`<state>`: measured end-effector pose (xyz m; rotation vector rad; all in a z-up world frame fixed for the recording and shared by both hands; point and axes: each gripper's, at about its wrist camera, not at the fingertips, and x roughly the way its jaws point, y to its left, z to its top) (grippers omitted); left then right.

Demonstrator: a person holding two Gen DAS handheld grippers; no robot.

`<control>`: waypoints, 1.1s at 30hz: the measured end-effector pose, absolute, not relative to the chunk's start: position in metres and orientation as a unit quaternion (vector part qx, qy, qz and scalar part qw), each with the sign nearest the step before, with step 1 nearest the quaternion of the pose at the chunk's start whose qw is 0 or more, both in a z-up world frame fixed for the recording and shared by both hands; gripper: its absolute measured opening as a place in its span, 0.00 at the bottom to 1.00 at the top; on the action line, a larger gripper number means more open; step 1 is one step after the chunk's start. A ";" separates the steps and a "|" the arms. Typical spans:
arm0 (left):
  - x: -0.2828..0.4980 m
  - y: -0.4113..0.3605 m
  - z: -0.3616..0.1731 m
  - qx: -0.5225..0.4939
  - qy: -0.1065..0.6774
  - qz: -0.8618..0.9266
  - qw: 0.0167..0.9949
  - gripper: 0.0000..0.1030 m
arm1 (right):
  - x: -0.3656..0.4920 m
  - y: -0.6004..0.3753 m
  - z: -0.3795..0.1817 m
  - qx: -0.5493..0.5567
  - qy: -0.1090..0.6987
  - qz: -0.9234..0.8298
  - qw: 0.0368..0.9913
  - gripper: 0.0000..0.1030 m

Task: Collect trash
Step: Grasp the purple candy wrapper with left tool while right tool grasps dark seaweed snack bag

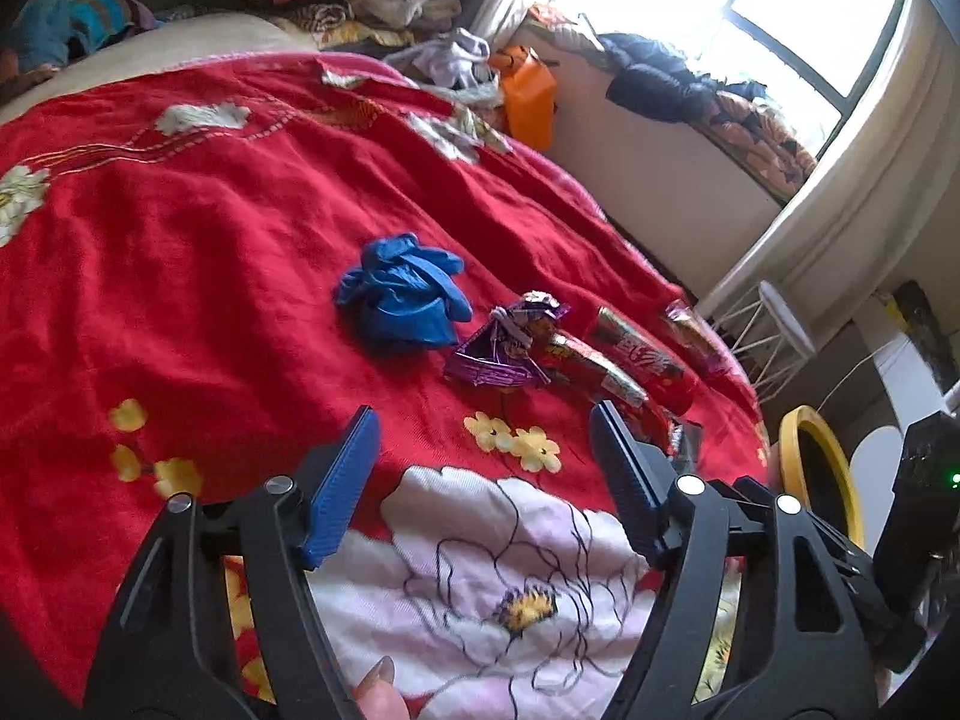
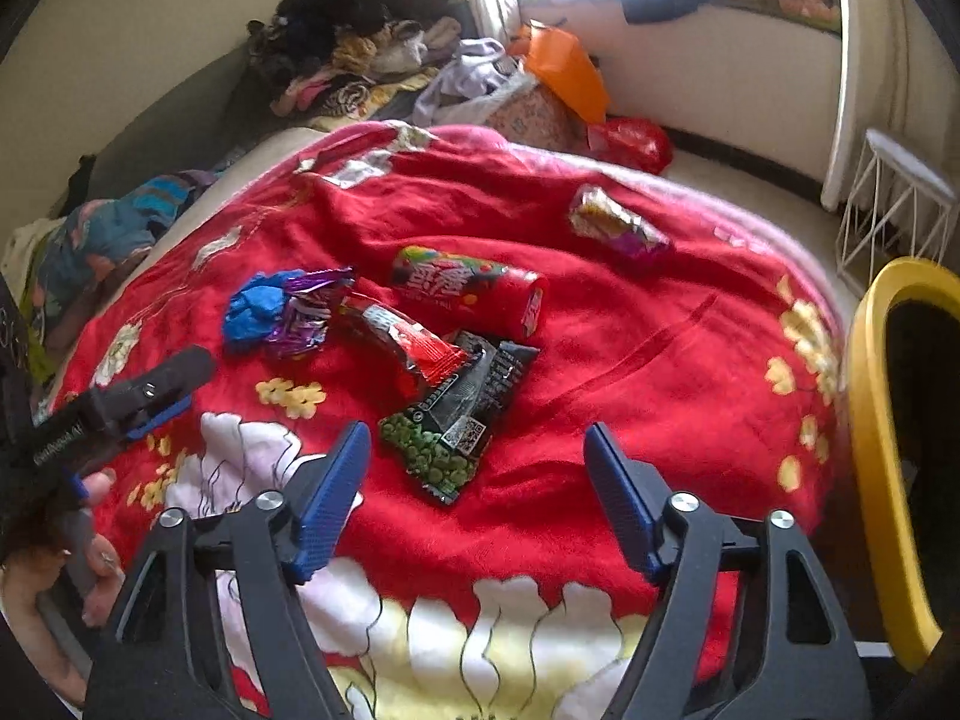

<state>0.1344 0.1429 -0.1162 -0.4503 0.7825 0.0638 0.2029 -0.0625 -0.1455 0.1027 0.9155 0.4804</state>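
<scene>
Red blanket [image 2: 630, 360] – wrappers [image 2: 456, 438], blue glove [image 1: 399, 294].

Daylight is pouring through a window [image 1: 798, 30] at the upper right, washing out the pale walls [image 2: 120, 48]. A red flowered blanket [image 1: 180, 240] is filling the middle. Clothes [image 2: 360, 54] are piling up along the top, and a white wire stool [image 2: 900, 198] is standing at right.
</scene>
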 end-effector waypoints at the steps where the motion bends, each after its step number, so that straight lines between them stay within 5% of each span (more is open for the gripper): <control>1: 0.140 0.141 -0.119 -0.216 0.382 0.030 0.898 0.62 | 0.206 -0.061 -0.148 0.051 0.442 0.229 0.866 0.65; 14: 0.183 0.133 -0.135 -0.199 0.401 0.055 0.893 0.62 | 0.217 -0.059 -0.162 0.065 0.460 0.237 0.853 0.47; 18: 0.188 0.132 -0.137 -0.191 0.403 0.062 0.893 0.62 | 0.216 -0.058 -0.162 0.068 0.463 0.248 0.848 0.32; 23: 0.189 0.132 -0.143 -0.183 0.413 0.070 0.890 0.42 | 0.211 -0.061 -0.160 0.068 0.462 0.245 0.850 0.22; 33: 0.174 0.121 -0.140 -0.174 0.416 0.032 0.892 0.40 | 0.197 -0.074 -0.151 0.080 0.452 0.250 0.852 0.12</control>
